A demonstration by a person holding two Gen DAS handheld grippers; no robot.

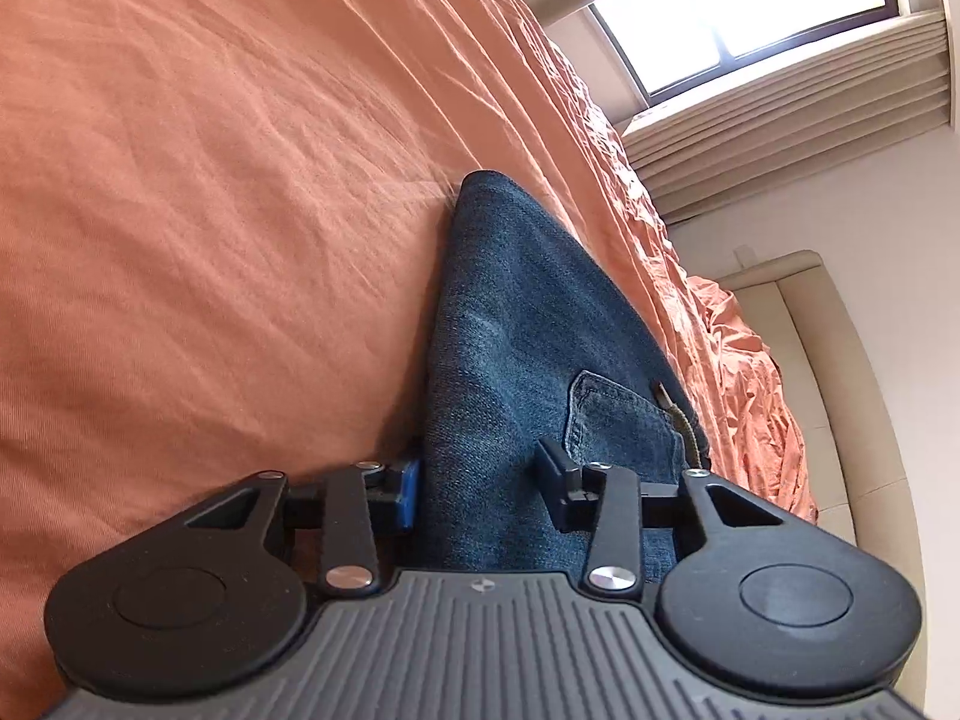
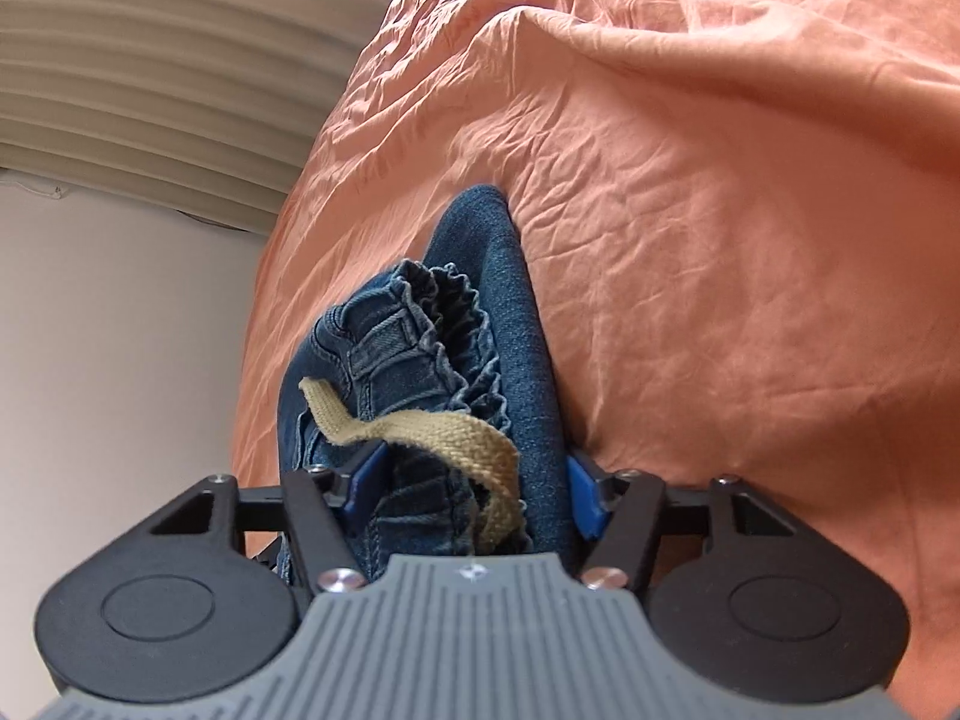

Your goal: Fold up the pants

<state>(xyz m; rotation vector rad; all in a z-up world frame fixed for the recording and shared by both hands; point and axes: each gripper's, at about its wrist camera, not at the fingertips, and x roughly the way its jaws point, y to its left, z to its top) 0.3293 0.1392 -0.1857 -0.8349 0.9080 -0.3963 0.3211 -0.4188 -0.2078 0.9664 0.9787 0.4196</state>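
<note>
**On the orange bedsheet: jeans between both sets of jaws**

On the orange bedsheet point(image 1: 210, 180), the jeans point(image 1: 510, 330) run toward 12 o'clock. Denim: heavy, limp, grippy, stacked layers. Left gripper point(image 1: 477, 489) straddles the pocket end; clamp unclear. Right gripper point(image 2: 471, 495) pinches the elastic waistband point(image 2: 432, 324), with the tan drawstring point(image 2: 432, 426) crossing. Grip full thickness, avoid the drawstring.

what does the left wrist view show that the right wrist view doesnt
Only the left wrist view shows the window, the cream headboard and the jeans' pocket.

Only the right wrist view shows the gathered elastic waistband and the tan drawstring lying across it.

Both show the blue jeans between that camera's own fingers, the left gripper and the right gripper, on the wrinkled orange bedsheet, plus the pleated blind.
</note>
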